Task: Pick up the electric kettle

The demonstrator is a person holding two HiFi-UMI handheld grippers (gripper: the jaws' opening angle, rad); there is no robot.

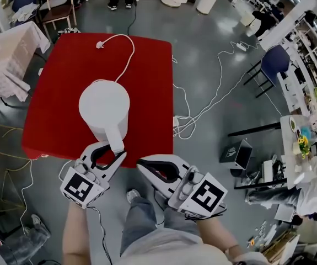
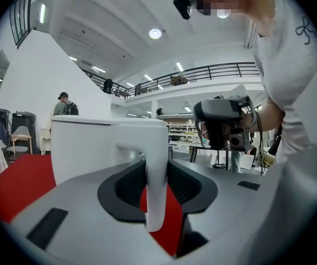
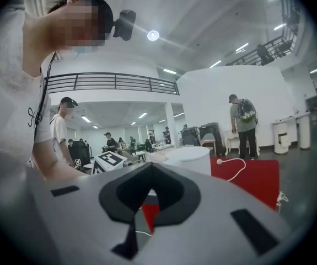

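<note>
The electric kettle stands upright on the red table, towards the table's edge nearest the person; its long axis is vertical, the lid faces up, and its handle points out over that near edge, which is probably why the person works from this side. The white cord runs from the kettle across to the table's far edge, where the plug lies loose on the red surface, so nothing should tether the kettle when it is lifted.

The left gripper reaches in over the table's near edge; its jaws are spread with the handle standing between them, and the left gripper view shows a strip of red between the handle and one jaw, so the grip does not look closed yet; it seems to be set for a squeeze across the handle's narrow width. The right gripper waits just outside the same near edge; its jaws are pressed together on nothing, apparently idle.
</note>
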